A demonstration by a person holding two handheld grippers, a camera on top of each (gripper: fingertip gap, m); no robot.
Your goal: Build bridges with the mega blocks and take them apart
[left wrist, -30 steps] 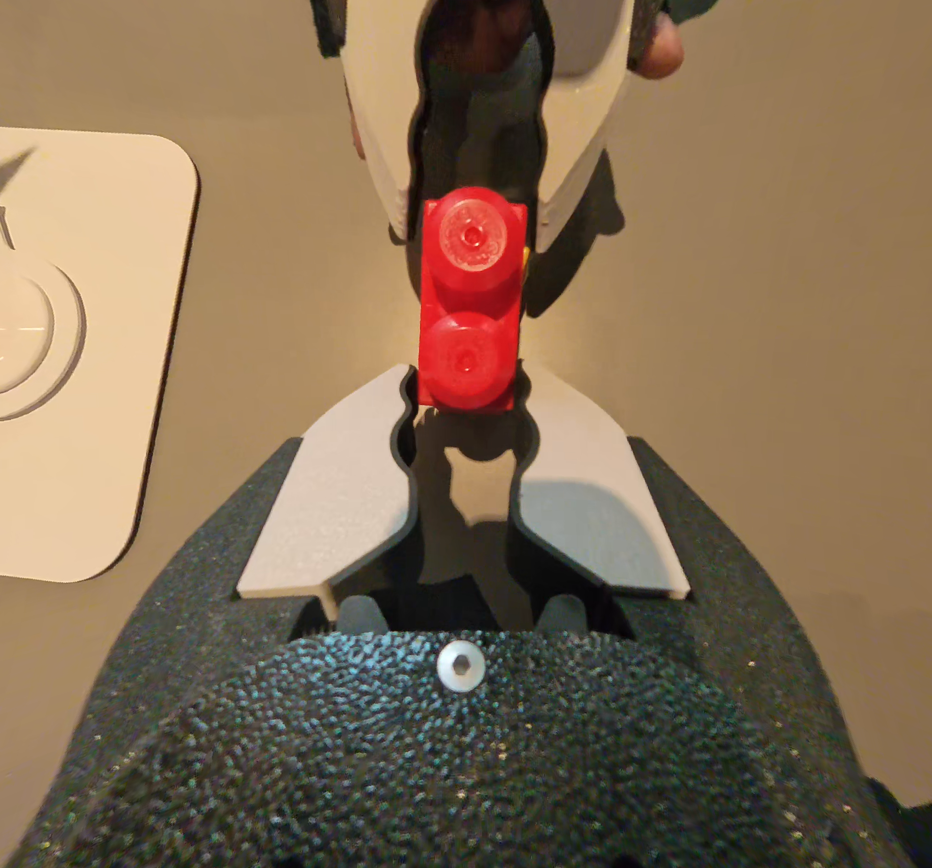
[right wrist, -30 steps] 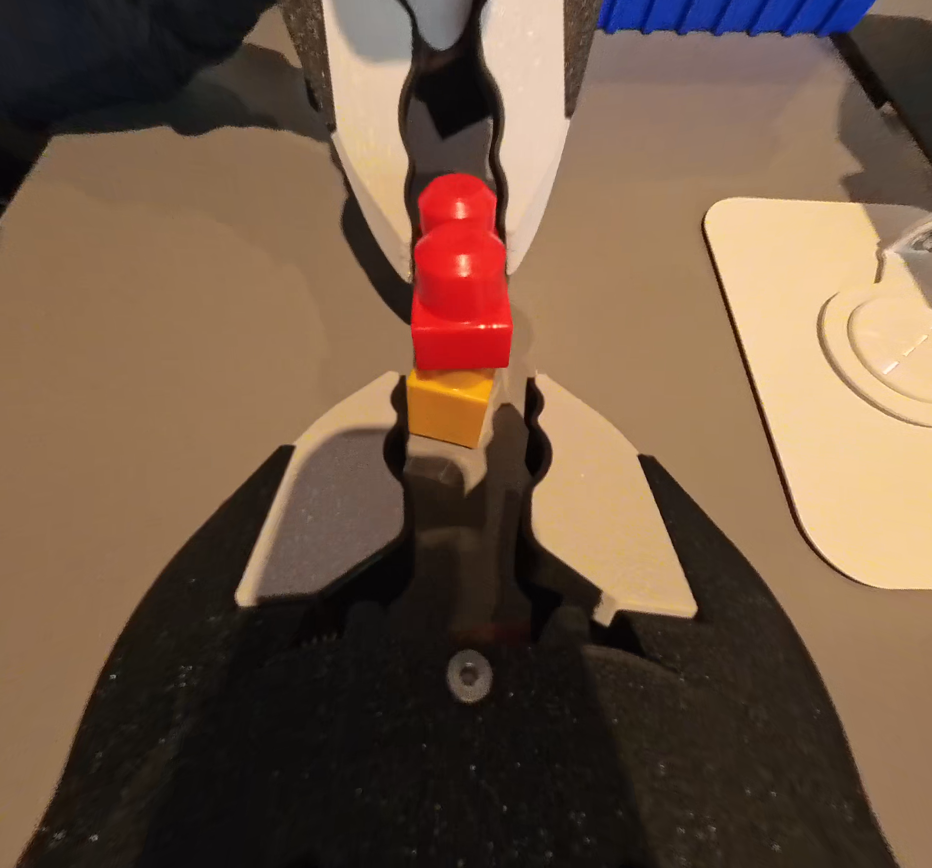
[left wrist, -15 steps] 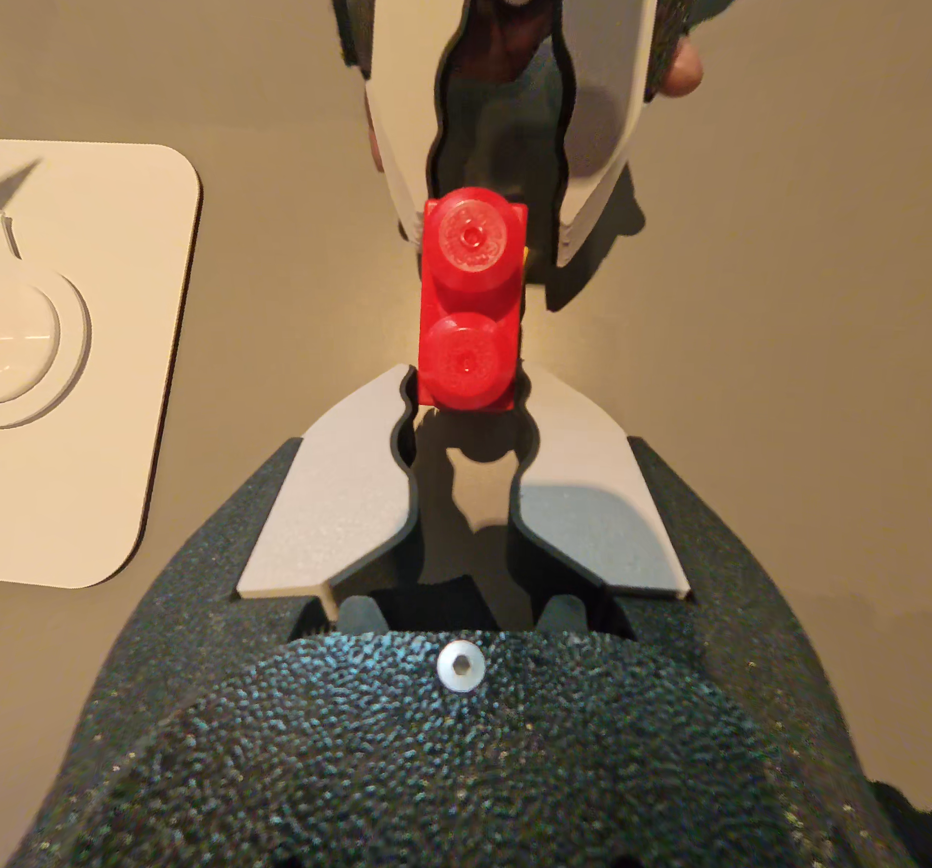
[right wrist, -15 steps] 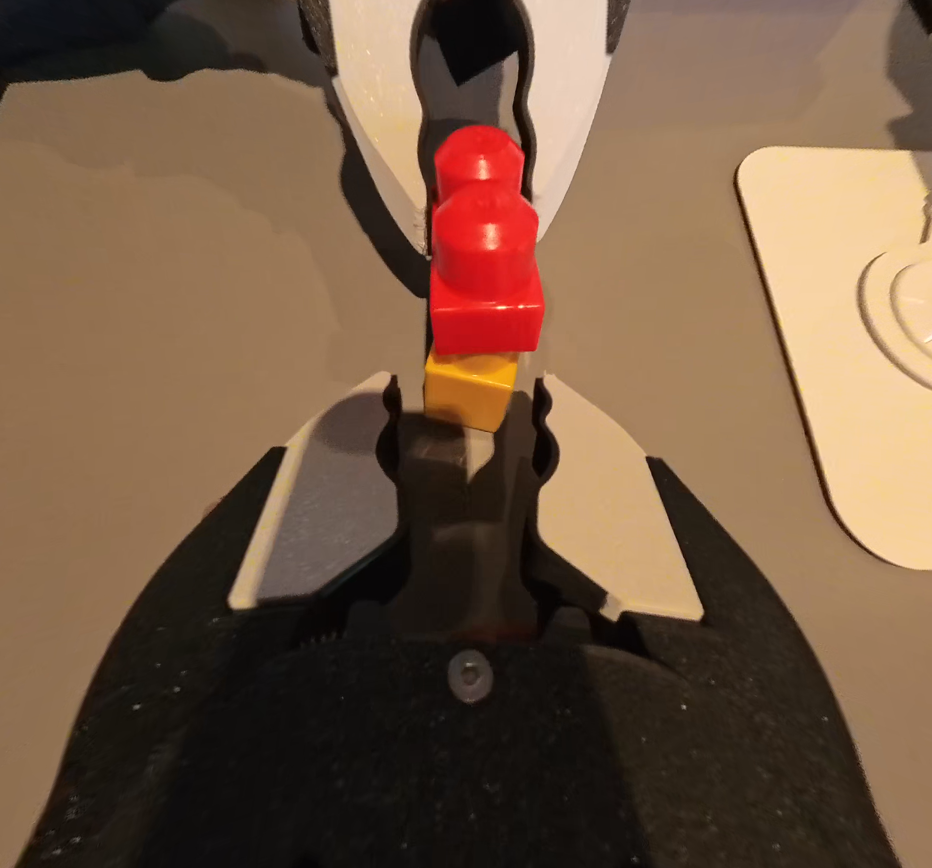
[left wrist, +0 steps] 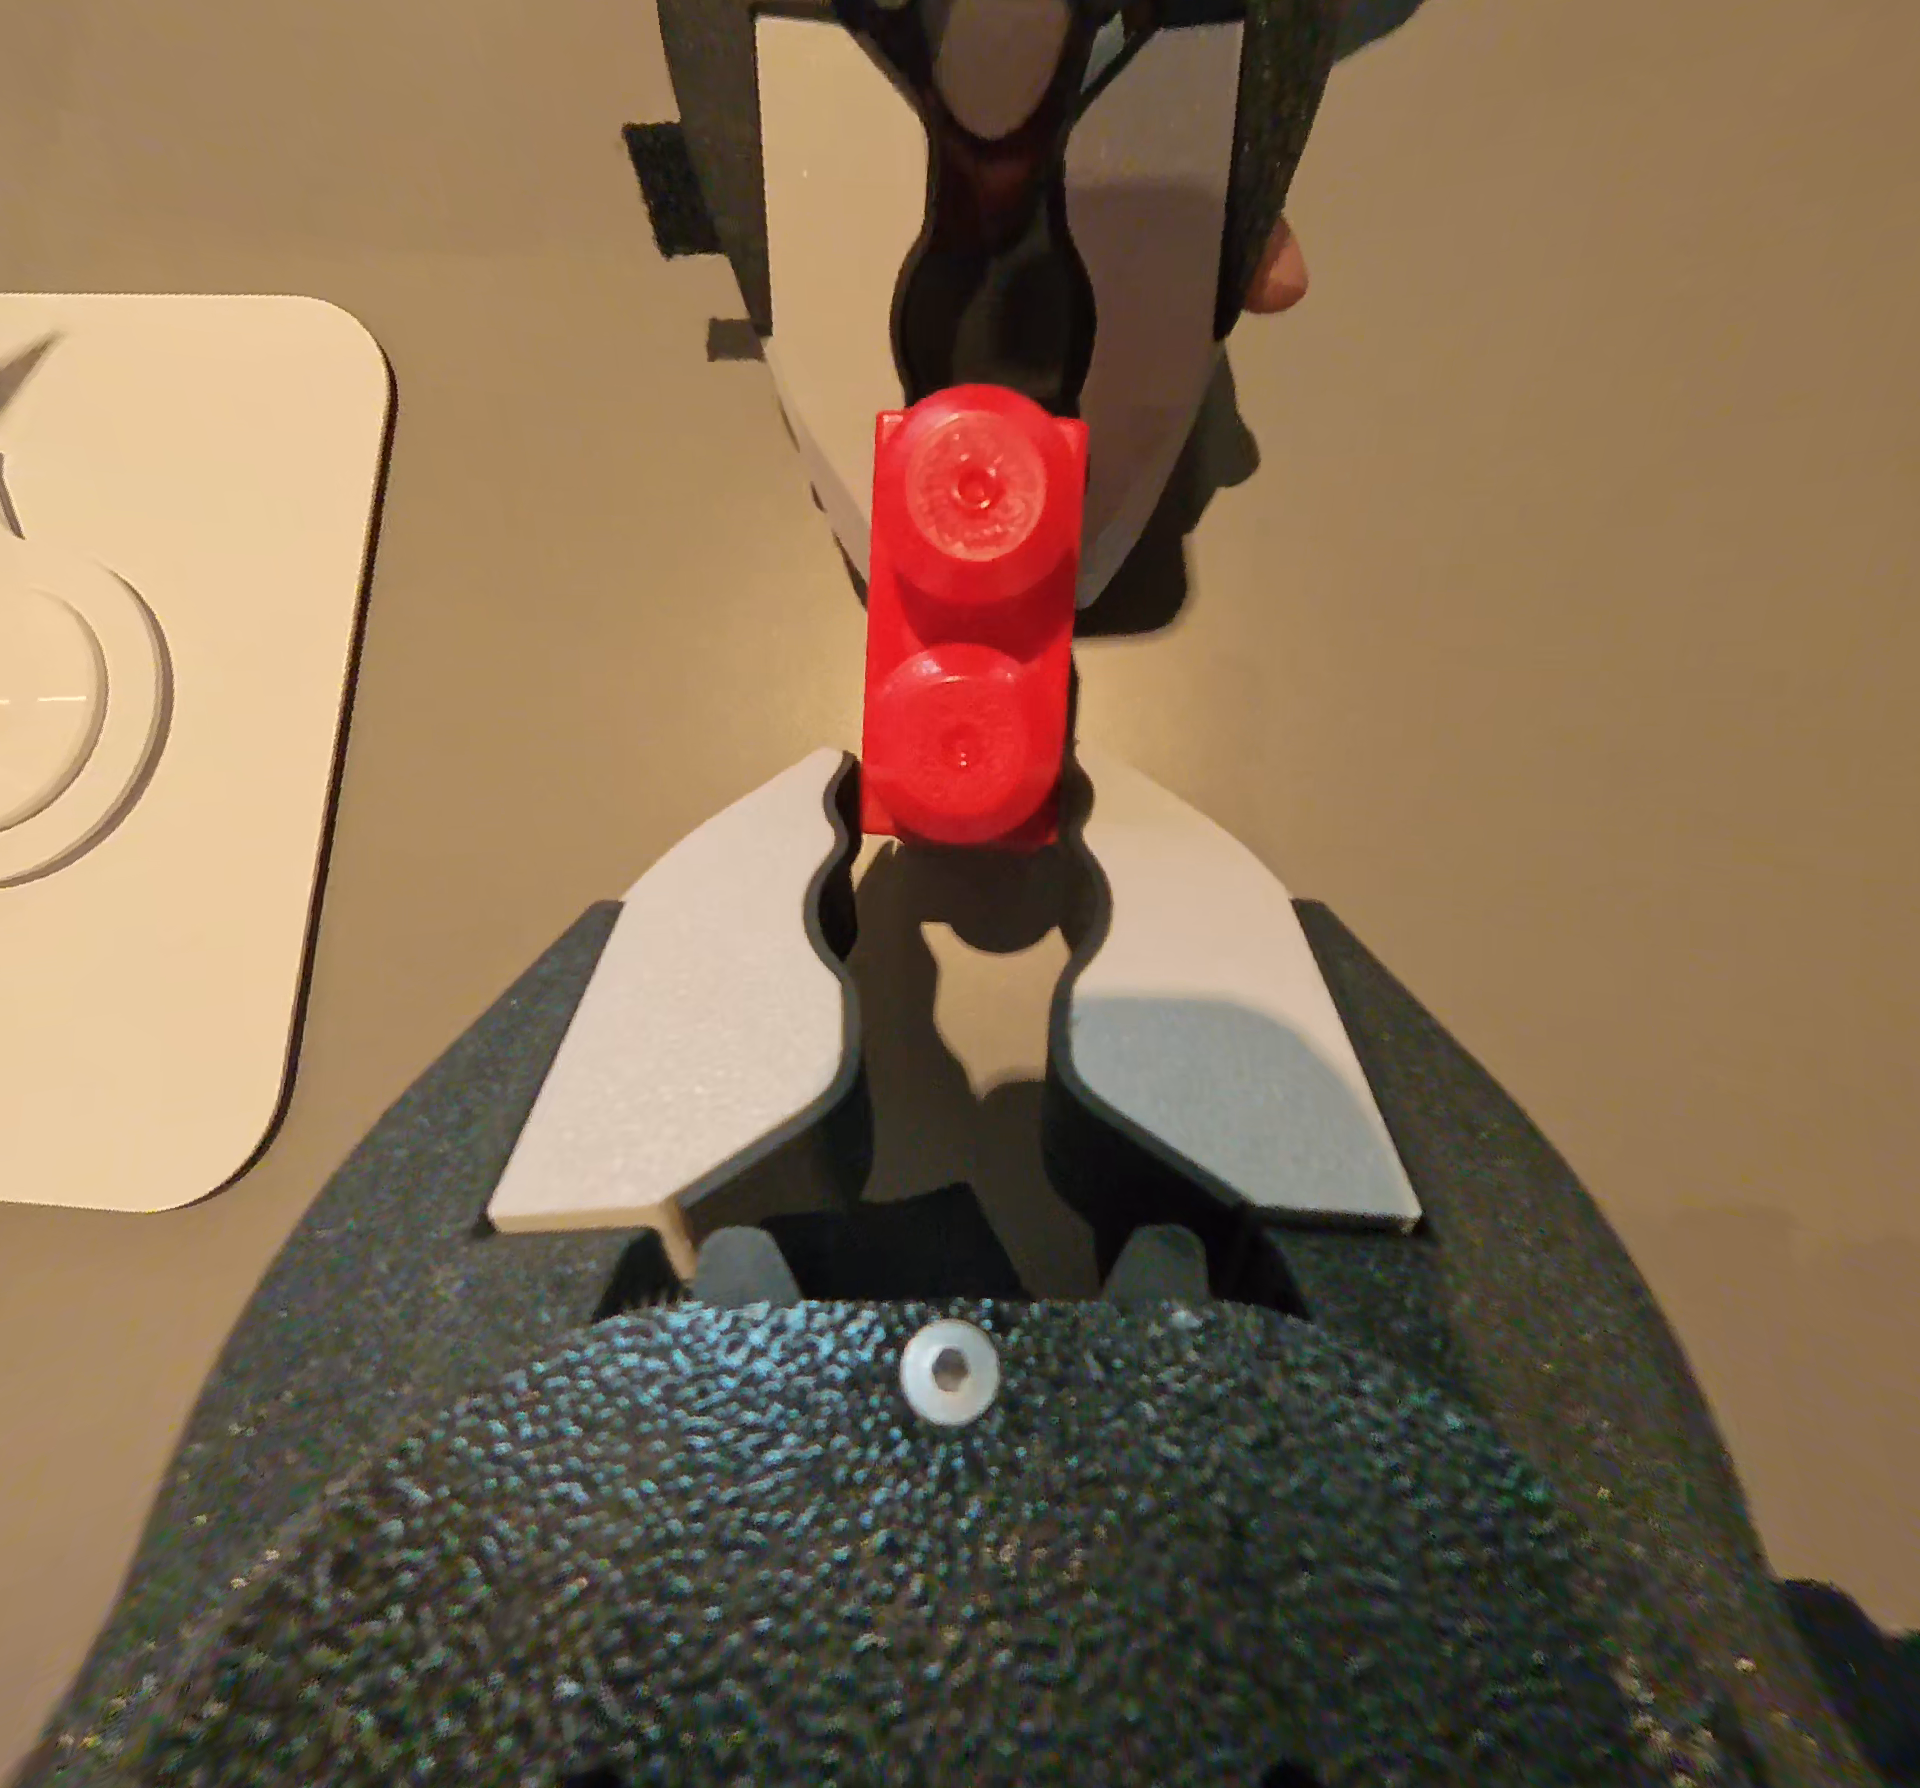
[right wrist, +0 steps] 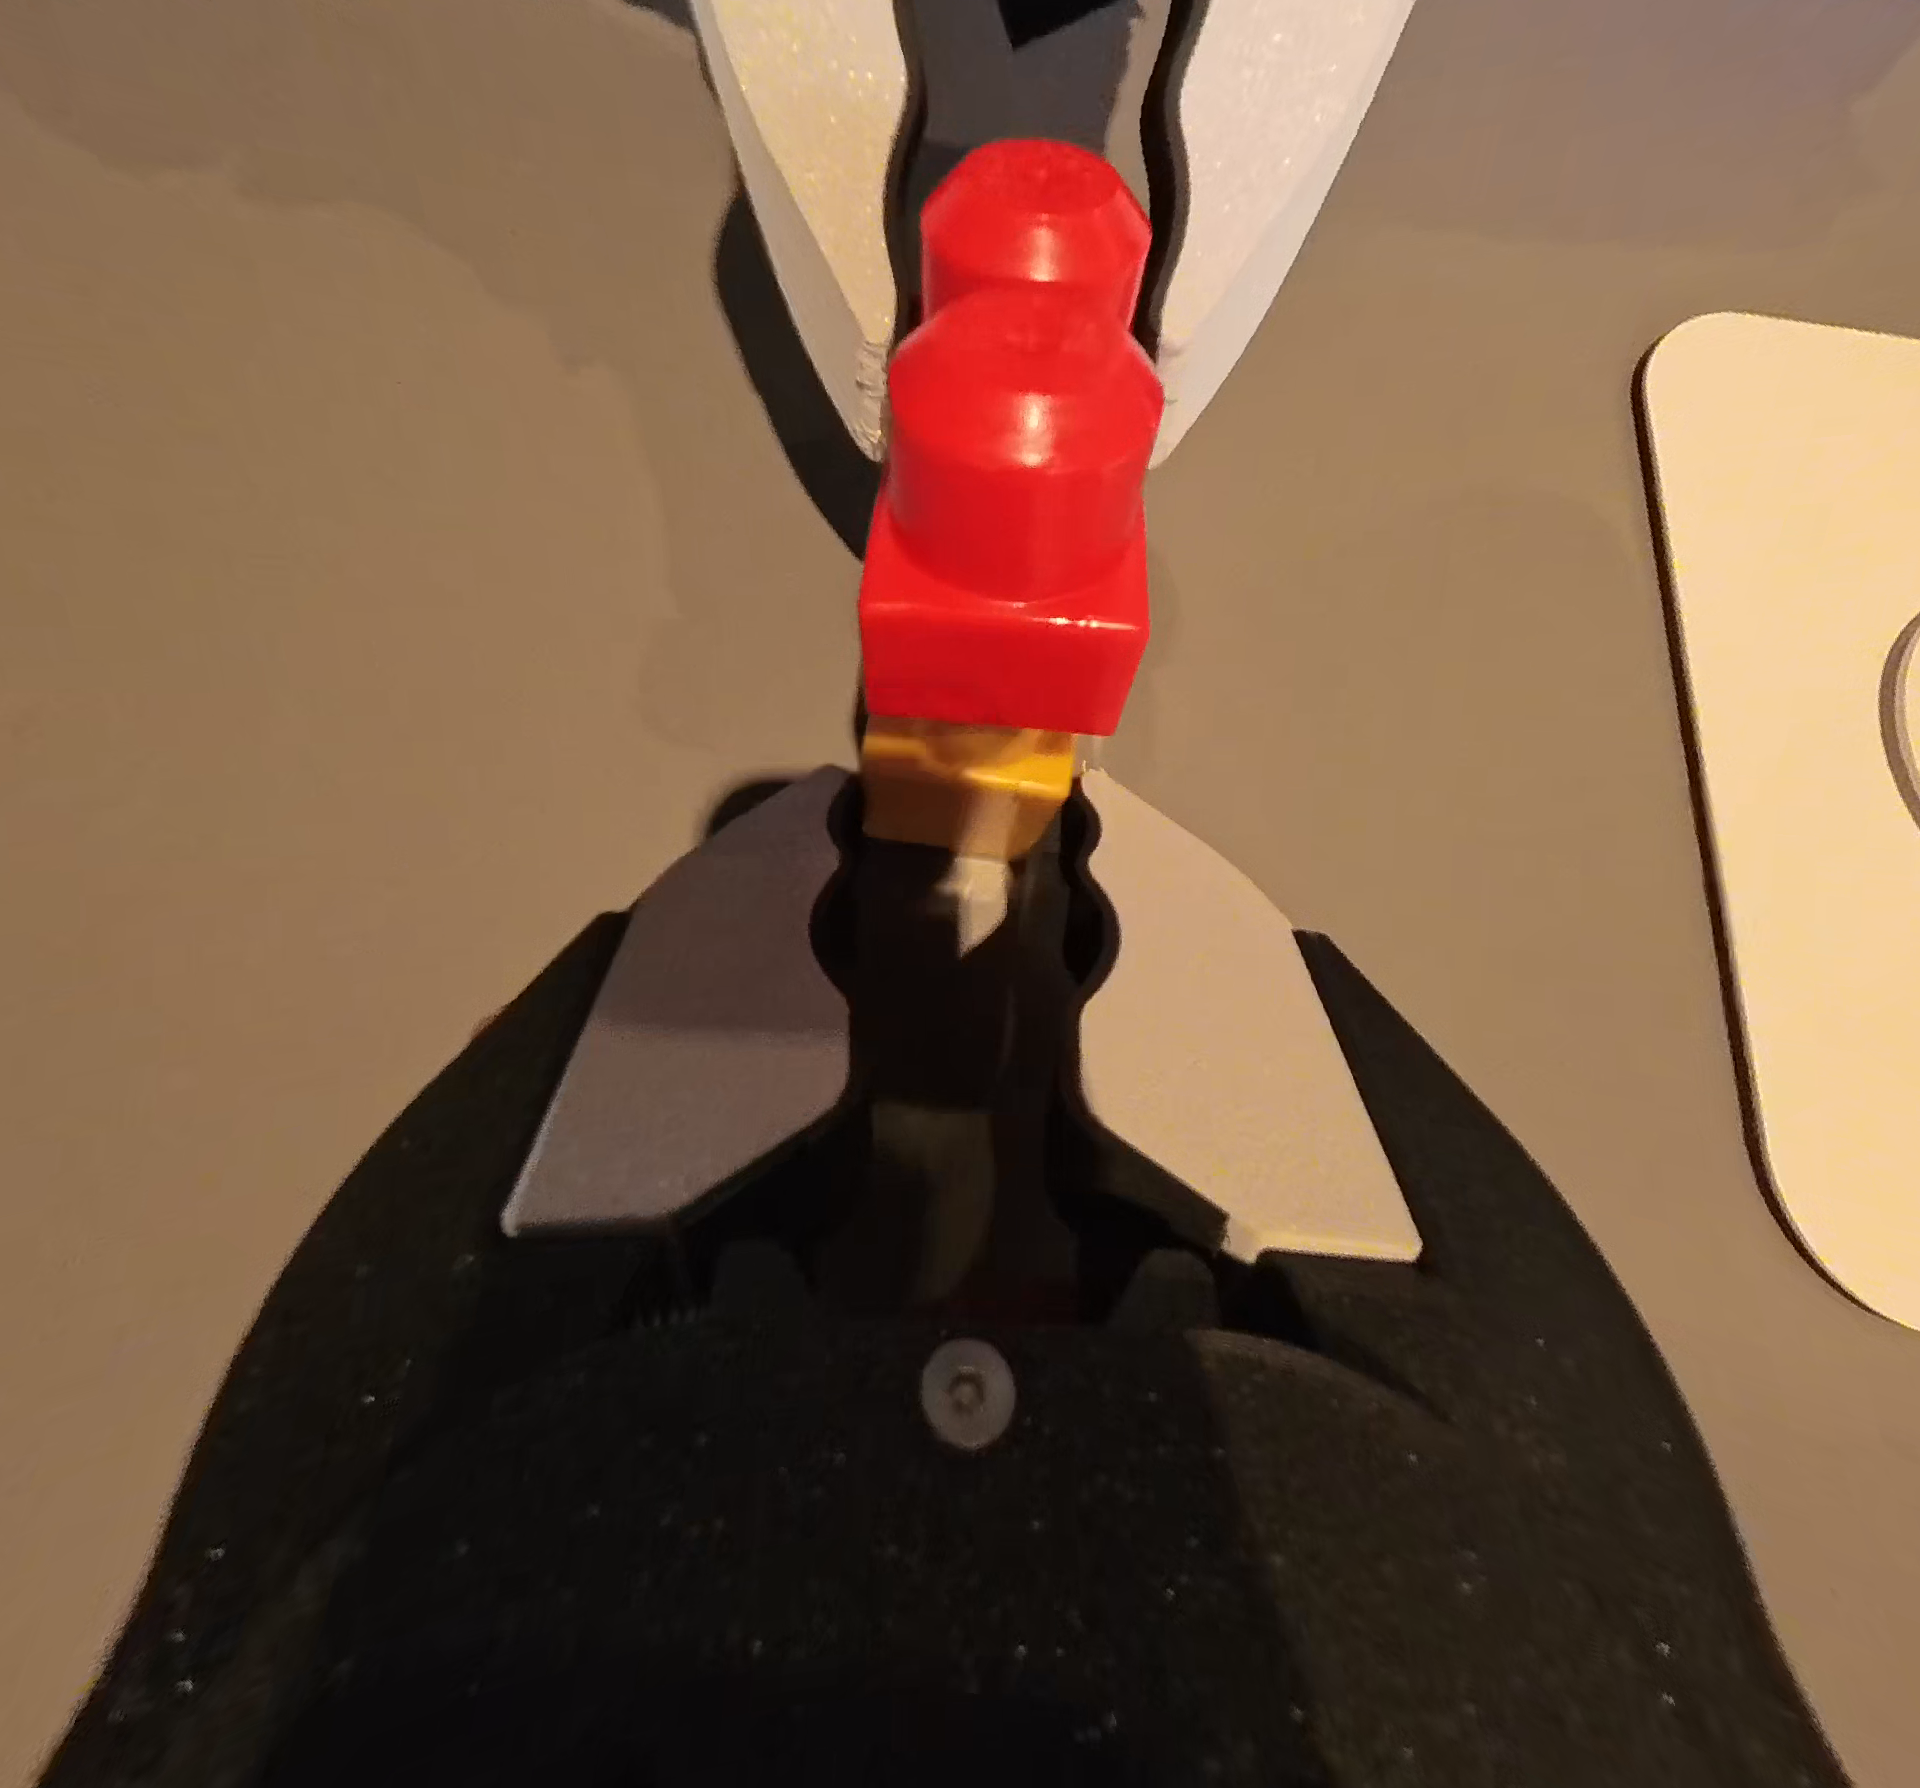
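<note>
A red two-stud block (left wrist: 971,626) sits on top of a small yellow block (right wrist: 966,788). The two grippers face each other across the stack. My left gripper (left wrist: 961,793) is shut on the near end of the red block; in the right wrist view its pale fingers (right wrist: 810,180) flank the red block's (right wrist: 1003,533) far end. My right gripper (right wrist: 966,793) is shut on the yellow block under the red one. In the left wrist view the right gripper (left wrist: 977,585) stands behind the red block, which hides its tips and the yellow block.
A cream pad with a round recess lies on the grey-brown table (left wrist: 1558,699), at the left in the left wrist view (left wrist: 208,751) and at the right in the right wrist view (right wrist: 1787,803). A person's fingertip (left wrist: 1278,268) shows beside the right gripper. Some 5 cm of space lies between my two pairs of fingers.
My right gripper has moved in closer to the stack and its jaws have narrowed onto the yellow block. My left gripper has kept its hold on the red block.
</note>
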